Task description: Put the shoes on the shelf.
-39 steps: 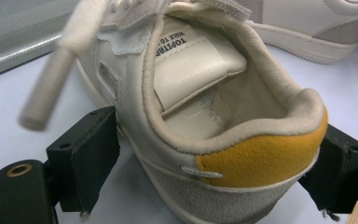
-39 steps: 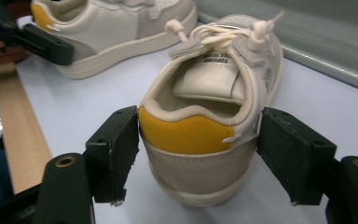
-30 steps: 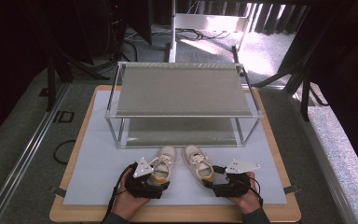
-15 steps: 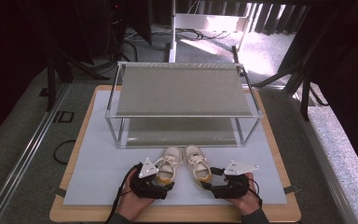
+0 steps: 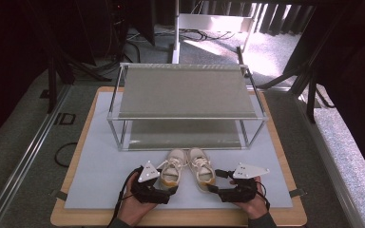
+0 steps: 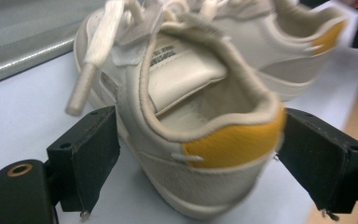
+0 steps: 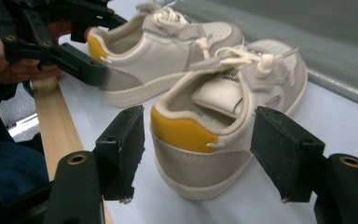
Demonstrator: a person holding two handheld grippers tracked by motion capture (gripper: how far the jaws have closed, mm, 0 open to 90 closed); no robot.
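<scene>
Two small cream shoes with yellow heel tabs stand side by side on the white mat (image 5: 100,161), toes toward the rack. My left gripper (image 5: 171,188) (image 6: 198,154) is shut on the heel of the left shoe (image 5: 173,166) (image 6: 191,84), with both pads against its sides. My right gripper (image 5: 215,188) (image 7: 198,154) straddles the heel of the right shoe (image 5: 202,168) (image 7: 223,93). Its jaws have just been closing, and a thin gap still shows at each pad. The right gripper view also shows the left gripper (image 7: 103,44) on the left shoe (image 7: 168,46).
A two-level metal rack (image 5: 185,90) with grey shelves stands just beyond the shoes' toes. The mat lies on a wooden board (image 5: 285,156) whose near edge runs under my hands. Dark floor, cables and stands surround the board.
The left shoe has shifted slightly toward the right shoe. Both hands have stayed nearly in place behind the heels.
</scene>
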